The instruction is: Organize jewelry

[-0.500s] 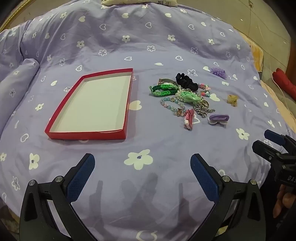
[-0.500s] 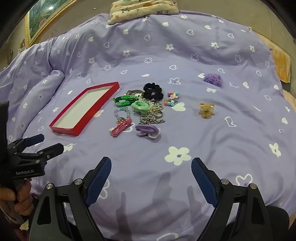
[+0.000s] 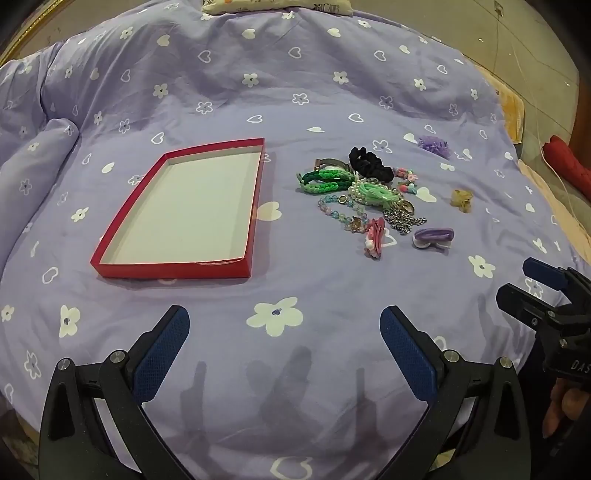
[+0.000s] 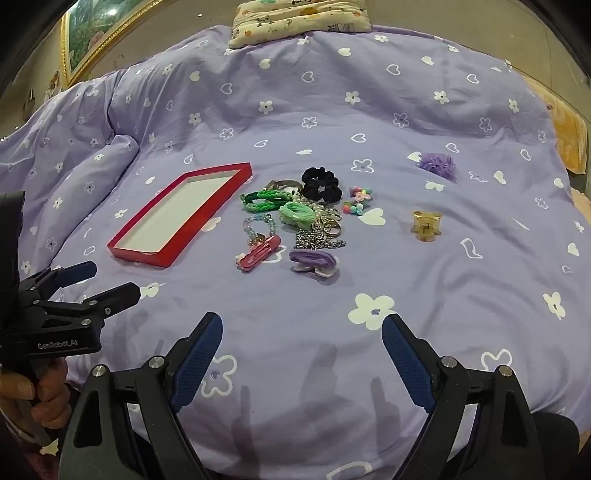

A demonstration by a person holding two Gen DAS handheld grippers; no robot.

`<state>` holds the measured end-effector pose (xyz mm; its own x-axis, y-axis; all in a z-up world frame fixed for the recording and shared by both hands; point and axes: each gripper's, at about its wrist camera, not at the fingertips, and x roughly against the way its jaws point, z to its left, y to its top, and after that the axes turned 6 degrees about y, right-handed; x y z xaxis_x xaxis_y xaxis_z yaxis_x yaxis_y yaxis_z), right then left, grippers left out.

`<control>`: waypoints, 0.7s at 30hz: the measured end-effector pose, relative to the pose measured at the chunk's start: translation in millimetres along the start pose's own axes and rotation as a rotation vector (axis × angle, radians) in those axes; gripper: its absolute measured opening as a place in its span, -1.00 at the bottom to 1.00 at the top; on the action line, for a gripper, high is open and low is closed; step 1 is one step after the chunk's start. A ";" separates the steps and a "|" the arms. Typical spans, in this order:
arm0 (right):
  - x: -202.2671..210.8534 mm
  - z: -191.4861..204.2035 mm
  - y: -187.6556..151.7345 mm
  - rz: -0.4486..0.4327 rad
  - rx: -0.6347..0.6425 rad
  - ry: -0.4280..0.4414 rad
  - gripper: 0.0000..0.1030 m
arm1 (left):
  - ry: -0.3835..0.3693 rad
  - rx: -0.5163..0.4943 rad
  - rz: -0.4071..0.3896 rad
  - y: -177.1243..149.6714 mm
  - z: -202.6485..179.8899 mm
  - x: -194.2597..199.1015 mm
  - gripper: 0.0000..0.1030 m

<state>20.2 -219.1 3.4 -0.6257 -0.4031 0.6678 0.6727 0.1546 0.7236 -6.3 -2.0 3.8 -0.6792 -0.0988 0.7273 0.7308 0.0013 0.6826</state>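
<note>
A shallow red tray with a white floor lies empty on the purple bedspread. To its right is a pile of jewelry: green braided bands, a black scrunchie, a pearl string, a bead bracelet, a metal chain, a pink clip and a purple clip. My left gripper is open and empty, near the bed's front. My right gripper is open and empty.
An amber claw clip and a purple scrunchie lie apart to the right of the pile. A patterned pillow sits at the bed's far end. A framed picture hangs far left.
Both grippers have shifted very slightly; the views are almost the same. Nothing on the bed has moved.
</note>
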 end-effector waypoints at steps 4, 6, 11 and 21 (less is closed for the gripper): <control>-0.8 1.6 0.1 0.002 0.002 0.002 0.74 | -0.001 0.000 0.000 -0.1 -0.2 -0.4 1.00; -1.4 2.3 0.6 0.004 0.002 0.004 0.74 | -0.002 0.002 0.002 -0.4 -0.3 -0.4 1.00; -3.3 3.3 0.6 0.010 0.004 0.008 0.74 | -0.001 0.001 0.003 0.0 -0.5 -0.1 1.00; -2.3 5.3 1.1 0.006 0.003 0.015 0.74 | -0.004 0.003 0.005 0.1 -0.1 -0.2 1.00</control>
<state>20.2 -213.2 3.6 -0.6160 -0.4155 0.6693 0.6752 0.1592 0.7203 -6.1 -2.0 3.7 -0.6758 -0.0949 0.7309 0.7339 0.0044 0.6792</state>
